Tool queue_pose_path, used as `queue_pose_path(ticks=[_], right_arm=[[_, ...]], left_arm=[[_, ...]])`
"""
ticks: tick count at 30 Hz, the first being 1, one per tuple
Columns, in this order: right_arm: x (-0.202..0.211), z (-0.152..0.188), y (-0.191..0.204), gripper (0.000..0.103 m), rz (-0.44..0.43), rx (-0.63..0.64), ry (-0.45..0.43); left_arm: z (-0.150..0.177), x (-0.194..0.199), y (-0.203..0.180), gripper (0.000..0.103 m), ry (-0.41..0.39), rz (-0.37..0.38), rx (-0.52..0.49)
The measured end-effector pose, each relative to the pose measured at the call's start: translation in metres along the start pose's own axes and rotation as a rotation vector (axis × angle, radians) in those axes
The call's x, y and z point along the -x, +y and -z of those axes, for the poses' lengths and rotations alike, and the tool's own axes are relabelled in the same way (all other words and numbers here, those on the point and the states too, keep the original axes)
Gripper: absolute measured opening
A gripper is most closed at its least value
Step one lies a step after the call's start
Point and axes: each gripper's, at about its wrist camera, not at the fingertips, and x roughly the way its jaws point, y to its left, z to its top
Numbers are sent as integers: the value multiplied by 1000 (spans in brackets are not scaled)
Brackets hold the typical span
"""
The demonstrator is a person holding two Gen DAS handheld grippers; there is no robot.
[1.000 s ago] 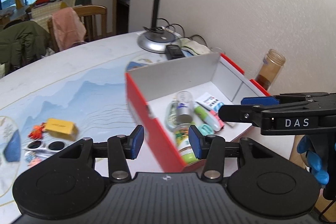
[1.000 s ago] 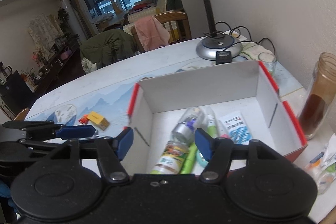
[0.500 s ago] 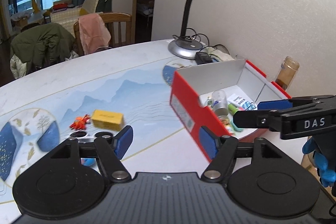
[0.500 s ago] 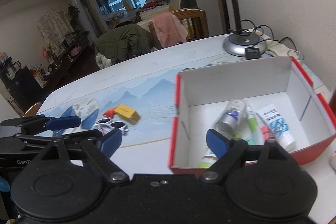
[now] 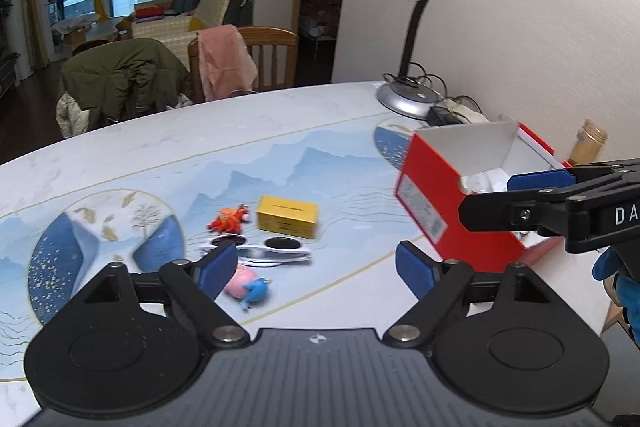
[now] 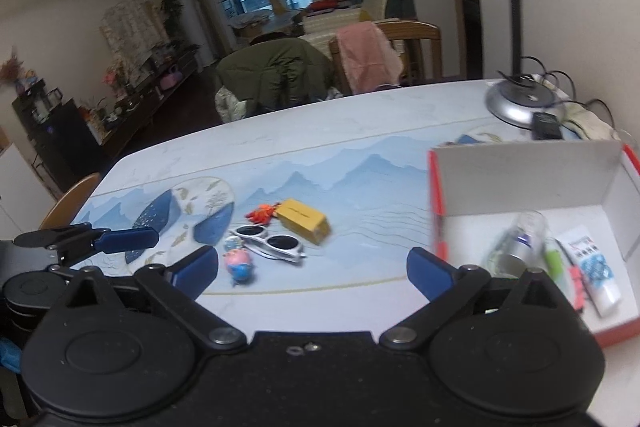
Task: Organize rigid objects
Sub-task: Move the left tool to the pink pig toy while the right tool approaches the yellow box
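A red box with white inside (image 5: 430,195) (image 6: 520,171) stands at the right of the table and holds a clear bottle (image 6: 518,241), a white tube (image 6: 592,267) and a green item. To its left lie a yellow box (image 5: 287,218) (image 6: 305,219), white sunglasses (image 5: 264,247) (image 6: 272,245), an orange toy (image 5: 229,219) (image 6: 262,213) and a pink and blue pig toy (image 5: 246,285) (image 6: 239,263). My left gripper (image 5: 316,269) is open and empty, above the table before the toys. My right gripper (image 6: 312,267) is open and empty, between the toys and the box.
A grey desk lamp (image 5: 408,99) with a black adapter (image 6: 546,125) and cables stands behind the box. A brown jar (image 5: 588,143) stands by the wall. Chairs with a green coat (image 6: 276,75) and pink cloth (image 5: 224,59) stand beyond the table's far edge.
Both grippers have pulled back and swung left, away from the box, and their jaws have opened wider. The loose toys, sunglasses and yellow box now lie ahead of both.
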Motion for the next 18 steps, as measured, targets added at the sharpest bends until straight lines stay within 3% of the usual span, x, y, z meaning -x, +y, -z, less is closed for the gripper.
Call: queue_pose_path(ticks=[5,12,18], right_arm=[[-22,-7,19,101,4,30,26],[-52,-13,34,101,1,61,73],[-83,-22,36,100,22,115,98]], left_arm=[[5,-4,25,102,-14,18,60],[15,-19,49,103,-19,-14,112],[22,-48,66,103,36,-71,159]])
